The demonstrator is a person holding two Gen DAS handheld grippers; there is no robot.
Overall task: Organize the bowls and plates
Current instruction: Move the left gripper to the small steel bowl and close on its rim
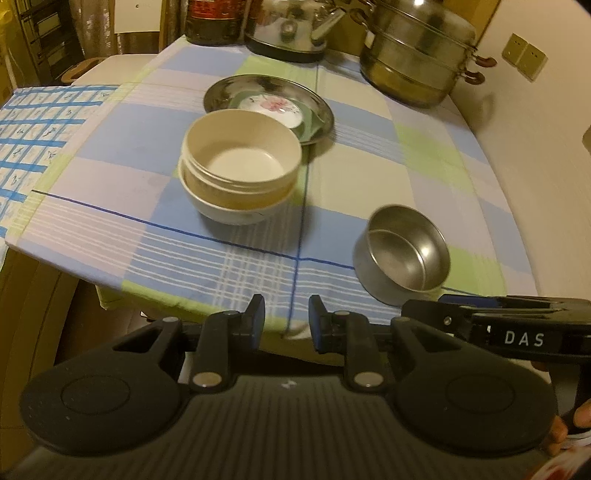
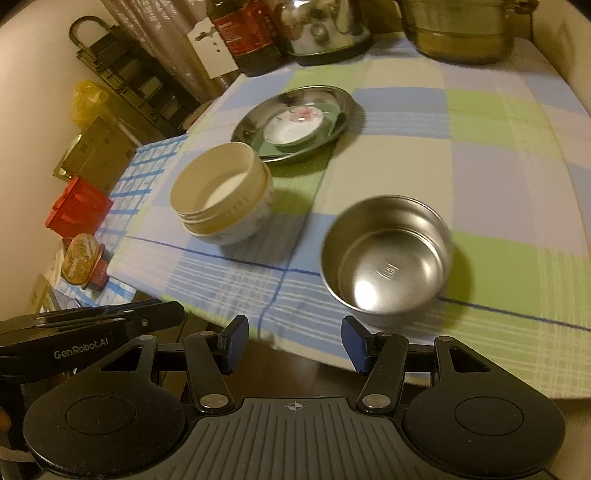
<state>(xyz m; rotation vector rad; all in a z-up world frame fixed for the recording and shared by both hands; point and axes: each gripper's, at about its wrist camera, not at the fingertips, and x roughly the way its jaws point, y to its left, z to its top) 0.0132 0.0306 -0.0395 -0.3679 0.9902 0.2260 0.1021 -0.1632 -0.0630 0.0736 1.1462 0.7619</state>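
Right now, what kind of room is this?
Probably a home kitchen or dining corner: a checked tablecloth, a stacked steel steamer pot and a metal kettle at the table's far end.

"DAS" on right tongs (image 1: 524,338); "GenRobot.AI" on left tongs (image 2: 81,345).

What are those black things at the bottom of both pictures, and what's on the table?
They are hand-held tongs, one in each of a person's hands, each carrying a camera that looks along its fingers. One picture is from the left tongs, the other from the right tongs. Both stand open and hold nothing. On the checked tablecloth sit a steel bowl, a cream bowl nested in a white bowl, and a steel plate holding a green dish and a flowered saucer.
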